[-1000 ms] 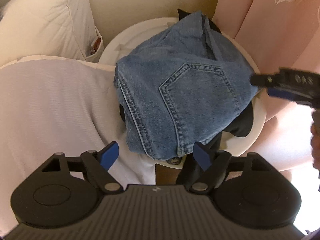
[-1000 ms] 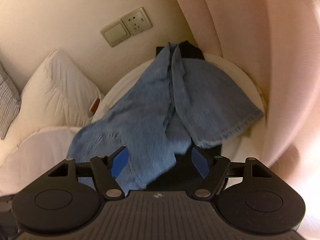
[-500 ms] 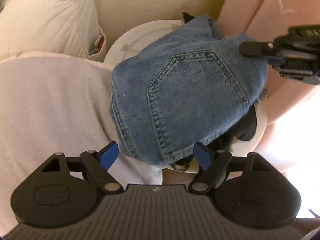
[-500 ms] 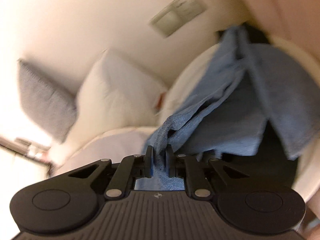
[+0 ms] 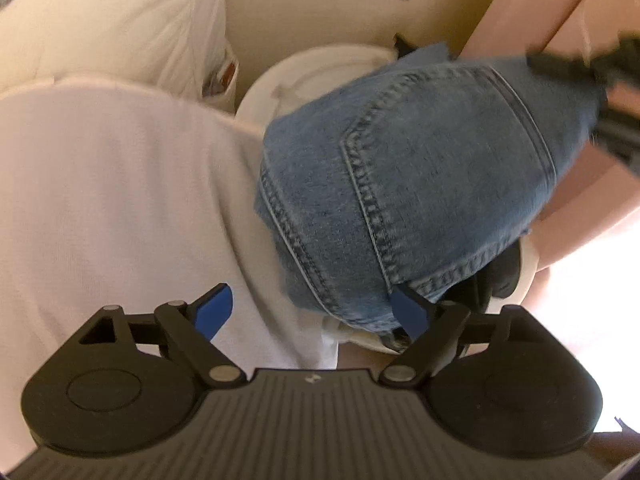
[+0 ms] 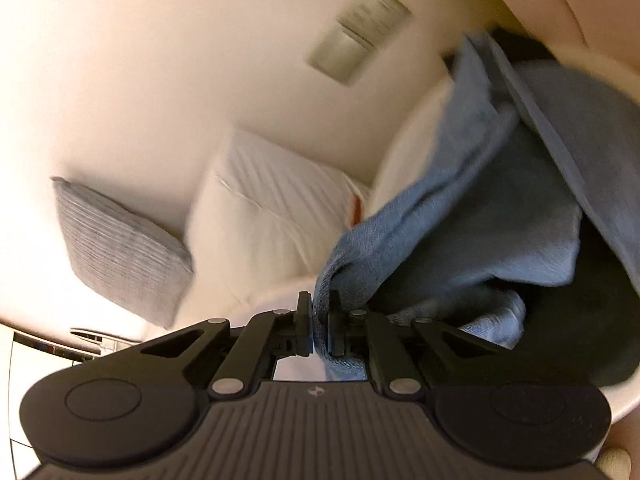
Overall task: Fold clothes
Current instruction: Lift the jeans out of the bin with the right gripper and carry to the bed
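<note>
**Jeans Lifted by One Edge**

On the left, the left gripper is held low with its jaws opening and nothing between them, likely ready for the near corner. The blue jeans, bunched and stitched, are draped over a white round table. On the right, an edge is pinched tight by the right gripper.

Warm indoor light, both views. Glare blows out the corner right of the jeans; their far edge is motion-smeared. Right view blurred w/ smeared wall plate above jeans. Heavy fisheye bend at edges.
</note>
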`<action>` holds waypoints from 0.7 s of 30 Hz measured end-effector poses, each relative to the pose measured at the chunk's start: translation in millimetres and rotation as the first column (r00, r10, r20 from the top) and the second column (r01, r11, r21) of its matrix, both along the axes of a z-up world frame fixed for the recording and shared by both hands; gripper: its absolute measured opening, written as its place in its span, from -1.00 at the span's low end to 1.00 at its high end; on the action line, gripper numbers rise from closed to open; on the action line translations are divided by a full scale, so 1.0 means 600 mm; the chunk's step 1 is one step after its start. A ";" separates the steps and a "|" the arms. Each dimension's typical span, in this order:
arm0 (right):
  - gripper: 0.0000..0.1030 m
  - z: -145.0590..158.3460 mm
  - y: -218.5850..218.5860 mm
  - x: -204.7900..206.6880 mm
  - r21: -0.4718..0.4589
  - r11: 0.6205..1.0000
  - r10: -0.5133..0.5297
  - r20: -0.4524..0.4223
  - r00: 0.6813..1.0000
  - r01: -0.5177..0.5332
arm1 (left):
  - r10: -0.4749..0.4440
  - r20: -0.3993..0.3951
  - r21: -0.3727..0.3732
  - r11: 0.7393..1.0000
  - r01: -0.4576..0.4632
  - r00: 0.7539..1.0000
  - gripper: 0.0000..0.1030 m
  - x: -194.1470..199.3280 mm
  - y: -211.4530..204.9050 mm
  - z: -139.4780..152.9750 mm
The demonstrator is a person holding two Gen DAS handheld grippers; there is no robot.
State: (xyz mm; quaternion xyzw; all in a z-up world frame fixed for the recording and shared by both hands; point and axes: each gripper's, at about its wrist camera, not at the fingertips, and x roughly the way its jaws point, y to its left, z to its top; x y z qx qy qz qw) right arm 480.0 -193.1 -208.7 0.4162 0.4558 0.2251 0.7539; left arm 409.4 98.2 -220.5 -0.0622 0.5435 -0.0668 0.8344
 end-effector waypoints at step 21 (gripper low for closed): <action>0.25 -0.008 -0.040 0.014 -0.245 0.967 0.080 0.046 0.996 -0.066 | 0.007 -0.006 -0.046 0.999 -0.007 1.000 0.77 -0.007 0.022 0.002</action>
